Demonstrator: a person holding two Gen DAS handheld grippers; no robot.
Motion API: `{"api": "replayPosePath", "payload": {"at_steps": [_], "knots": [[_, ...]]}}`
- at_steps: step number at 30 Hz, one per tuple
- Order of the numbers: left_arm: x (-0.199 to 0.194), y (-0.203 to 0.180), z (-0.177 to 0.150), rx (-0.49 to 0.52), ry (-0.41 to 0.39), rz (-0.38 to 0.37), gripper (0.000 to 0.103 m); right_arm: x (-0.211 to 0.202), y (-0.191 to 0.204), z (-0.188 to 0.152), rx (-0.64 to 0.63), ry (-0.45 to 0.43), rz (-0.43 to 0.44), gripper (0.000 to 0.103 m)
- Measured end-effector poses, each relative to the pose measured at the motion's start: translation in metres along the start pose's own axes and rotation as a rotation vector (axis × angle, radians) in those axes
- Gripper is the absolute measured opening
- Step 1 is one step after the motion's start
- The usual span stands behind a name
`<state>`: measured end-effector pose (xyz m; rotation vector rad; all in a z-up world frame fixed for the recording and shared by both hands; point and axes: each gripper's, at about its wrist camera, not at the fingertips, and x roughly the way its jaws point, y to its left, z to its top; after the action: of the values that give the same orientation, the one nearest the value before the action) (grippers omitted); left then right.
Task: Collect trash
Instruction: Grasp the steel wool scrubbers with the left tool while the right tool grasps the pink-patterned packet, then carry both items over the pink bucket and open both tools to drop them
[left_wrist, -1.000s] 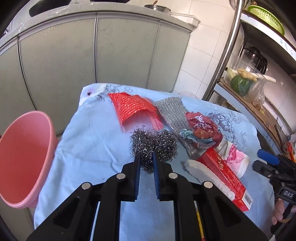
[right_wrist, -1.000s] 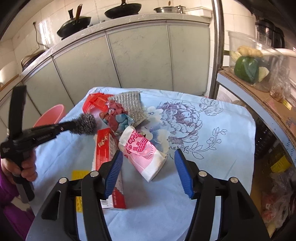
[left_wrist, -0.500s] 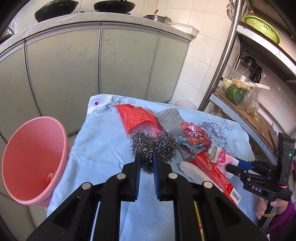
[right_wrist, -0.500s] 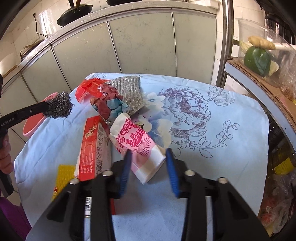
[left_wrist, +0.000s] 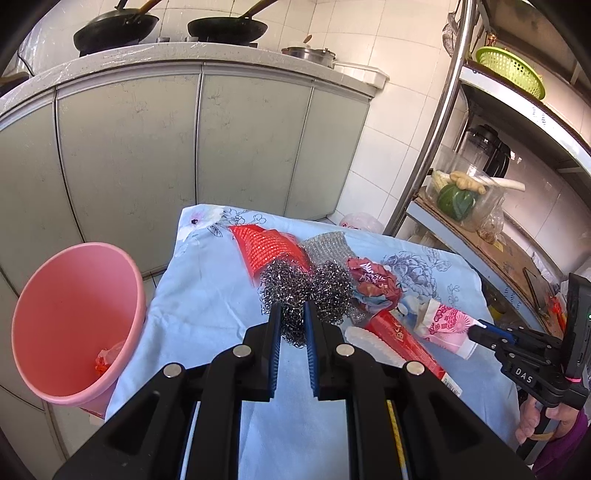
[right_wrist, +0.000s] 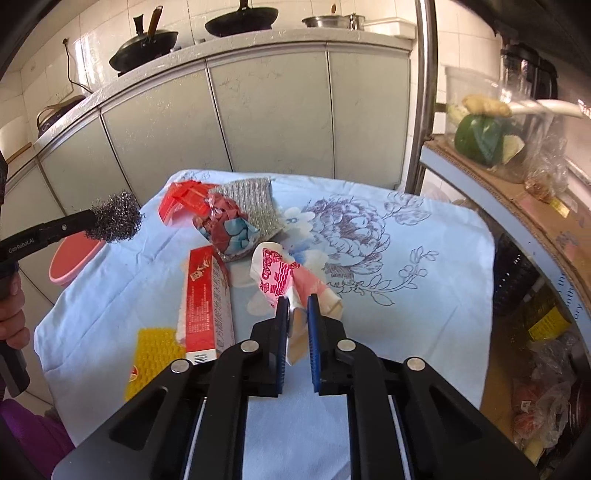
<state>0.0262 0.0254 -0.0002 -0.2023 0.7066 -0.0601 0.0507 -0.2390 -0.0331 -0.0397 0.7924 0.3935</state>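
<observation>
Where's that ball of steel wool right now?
The steel wool is clamped in the left tool, held above the table's left side in the right wrist view, near the pink bin.

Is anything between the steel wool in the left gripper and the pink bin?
Nothing visible. The steel wool, clamped in the left gripper, hangs above the cloth's edge; the pink bin stands open just beyond.

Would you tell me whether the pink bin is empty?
Not empty: the pink bin already holds a crumpled red-and-pale scrap at its bottom.
</observation>
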Motion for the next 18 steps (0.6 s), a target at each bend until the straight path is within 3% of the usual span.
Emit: {"api": "replayPosePath", "payload": {"at_steps": [7, 18], "knots": [[-0.023, 0.000, 0.002, 0.007, -0.050, -0.012, 0.012, -0.034, 0.015, 0.011, -0.011, -0.088, -0.026, 0.011], [-0.059, 0.015, 0.007, -0.006, -0.130, 0.015, 0.012, -0.064, 0.062, 0.045, -0.036, -0.213, 0.035, 0.011]]}}
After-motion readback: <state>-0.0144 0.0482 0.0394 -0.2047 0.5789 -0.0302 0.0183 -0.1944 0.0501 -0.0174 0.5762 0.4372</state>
